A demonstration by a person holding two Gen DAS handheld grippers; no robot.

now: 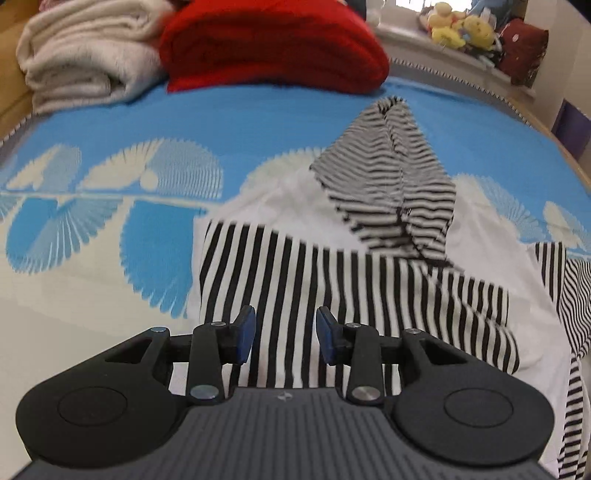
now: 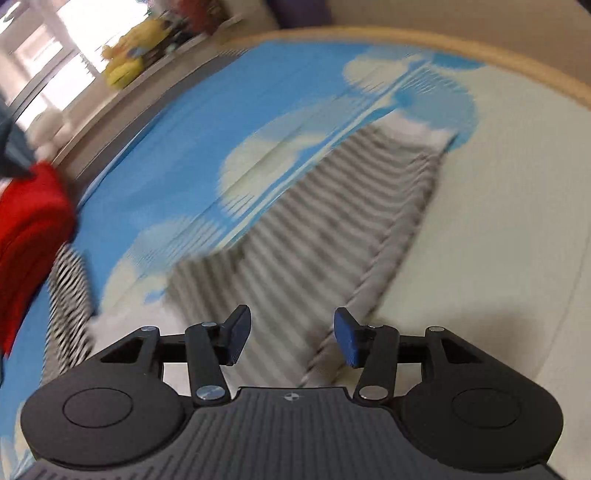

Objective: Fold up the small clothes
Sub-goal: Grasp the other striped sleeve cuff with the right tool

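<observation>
Left wrist view: my left claw [image 1: 285,334] stands wide, nothing between its blue pads [image 1: 246,338], poised over the near edge of the striped garment [image 1: 332,280]. That garment, white with black stripes, lies spread on the blue-and-white patterned bed cover [image 1: 110,229], its finely striped hood [image 1: 391,177] pointing away from me. Beyond it, a folded red blanket [image 1: 273,48] sits beside a folded cream blanket [image 1: 88,55], touching; yellow plush toys [image 1: 461,26] line the sill behind. Right wrist view, heavily blurred: my right claw [image 2: 292,338] is also wide and grips nothing, positioned above a striped portion of the garment [image 2: 314,229] on the same cover [image 2: 177,147]. Whether either claw touches the fabric, I cannot tell.
</observation>
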